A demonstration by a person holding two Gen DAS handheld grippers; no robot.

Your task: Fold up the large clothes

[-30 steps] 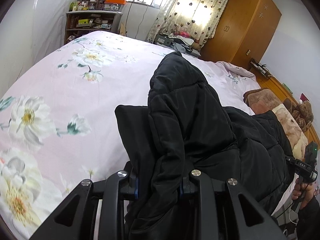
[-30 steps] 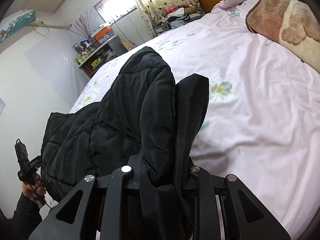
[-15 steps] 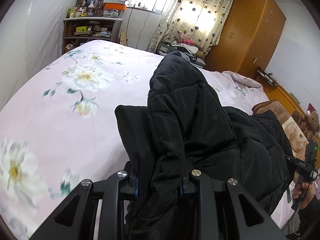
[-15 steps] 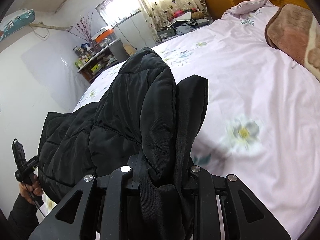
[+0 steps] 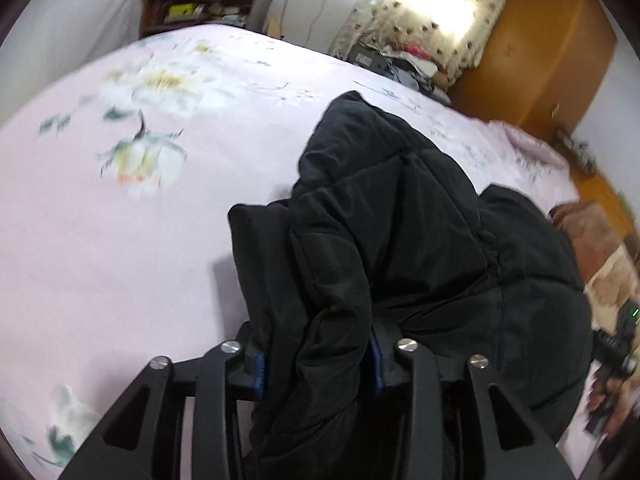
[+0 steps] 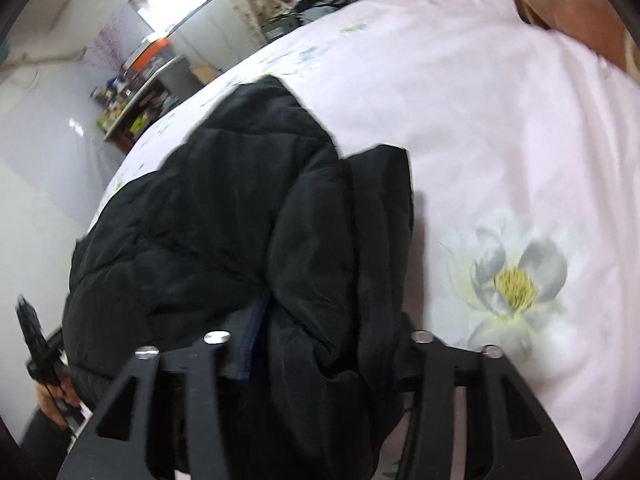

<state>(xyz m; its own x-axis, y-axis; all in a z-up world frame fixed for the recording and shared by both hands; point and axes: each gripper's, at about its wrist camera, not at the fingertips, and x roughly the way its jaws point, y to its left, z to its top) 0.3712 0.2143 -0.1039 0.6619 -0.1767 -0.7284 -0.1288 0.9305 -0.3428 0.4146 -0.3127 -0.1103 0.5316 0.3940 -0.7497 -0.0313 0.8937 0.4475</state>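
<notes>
A black puffer jacket [image 5: 400, 240] hangs between my two grippers over the pink floral bed [image 5: 120, 220]. My left gripper [image 5: 316, 364] is shut on a thick bunch of the jacket's edge; blue pads show on both sides of the cloth. My right gripper [image 6: 324, 348] is shut on the jacket [image 6: 240, 220] at its other end. The right gripper's handle and hand show at the right edge of the left wrist view [image 5: 616, 344]; the left one shows at the left edge of the right wrist view [image 6: 38, 344]. The fingertips are hidden in the cloth.
A brown blanket [image 6: 572, 8] lies at the head of the bed. A wooden wardrobe [image 5: 532, 60], a curtained window [image 5: 436, 12] and a cluttered shelf [image 5: 200, 8] stand beyond the far side. The bedsheet [image 6: 500, 140] spreads right of the jacket.
Both grippers have moved forward and lower over the bed with the jacket held; the views tilt down and blur, and the sheet's flowers have slid through the frame.
</notes>
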